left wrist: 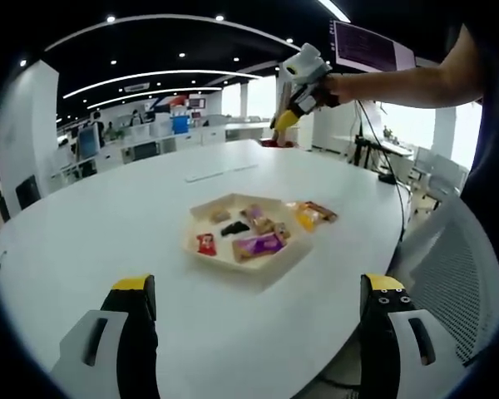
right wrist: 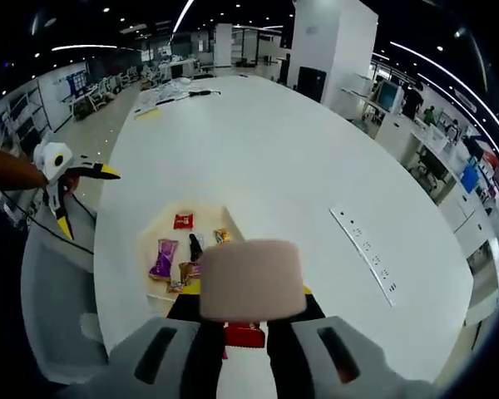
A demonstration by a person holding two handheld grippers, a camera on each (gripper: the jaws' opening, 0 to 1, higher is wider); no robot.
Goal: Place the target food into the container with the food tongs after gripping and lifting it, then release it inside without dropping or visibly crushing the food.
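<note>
A pale pink block (right wrist: 251, 274) of soft-looking food sits pinched between the pressed-in jaws of the right gripper (right wrist: 249, 293), held in the air above the white tabletop (right wrist: 316, 166) and well away from the hexagonal tray (left wrist: 201, 249) of wrapped snacks near the table's curved edge. The left gripper (left wrist: 259, 287) hangs idle over the near edge, its yellow-tipped jaws spread wide and carrying nothing.

A red object (right wrist: 245, 335) lies on the table beneath the right gripper's jaws. It may be the receiving container, though the block hides most of it and its shape cannot be made out.

The main risk is the grip. The block looks spongy and wider than the jaw tips, so added pressure could visibly dent it, while slackening in mid-air would drop it onto bare table. With the camera's forward view blocked by the food, lining up over the container is hard to judge, and a release from too high could bounce the piece out. A purple wrapper (left wrist: 258, 244) and its neighbours crowd the tray if that is the destination instead.
</note>
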